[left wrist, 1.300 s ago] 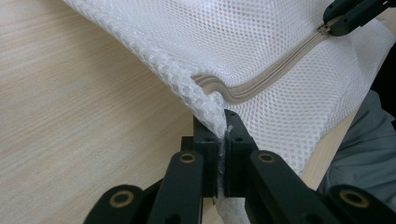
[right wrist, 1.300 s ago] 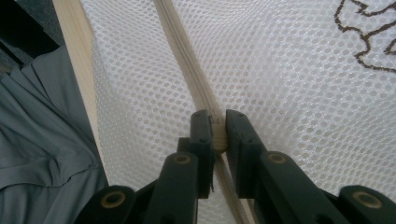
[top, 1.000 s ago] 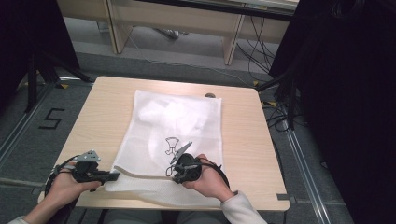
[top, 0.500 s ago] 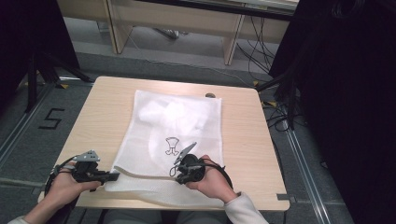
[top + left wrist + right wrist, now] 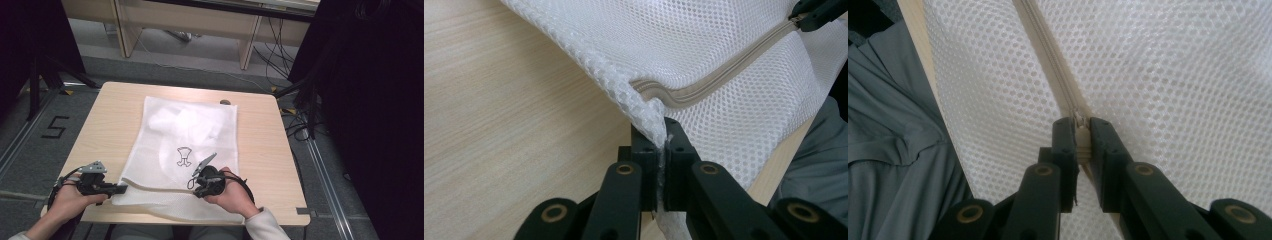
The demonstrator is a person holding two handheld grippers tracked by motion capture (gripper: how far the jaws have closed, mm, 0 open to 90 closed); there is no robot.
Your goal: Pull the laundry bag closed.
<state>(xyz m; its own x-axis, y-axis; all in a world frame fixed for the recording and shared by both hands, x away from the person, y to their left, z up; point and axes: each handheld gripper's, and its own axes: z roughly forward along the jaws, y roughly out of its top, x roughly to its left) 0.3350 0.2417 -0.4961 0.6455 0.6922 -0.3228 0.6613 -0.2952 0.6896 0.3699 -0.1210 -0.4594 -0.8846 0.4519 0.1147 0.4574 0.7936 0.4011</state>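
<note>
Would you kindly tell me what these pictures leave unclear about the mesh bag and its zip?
- Mesh bag contents: high view, white shapes blurred behind mesh.
- Zip pull: right gripper view, covered by the closed jaws.
- Bag's near edge: high view, drops past the table rim.

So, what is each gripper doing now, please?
Left gripper: closed on the corner of the mesh bag.
Right gripper: closed on the zipper pull.
</note>
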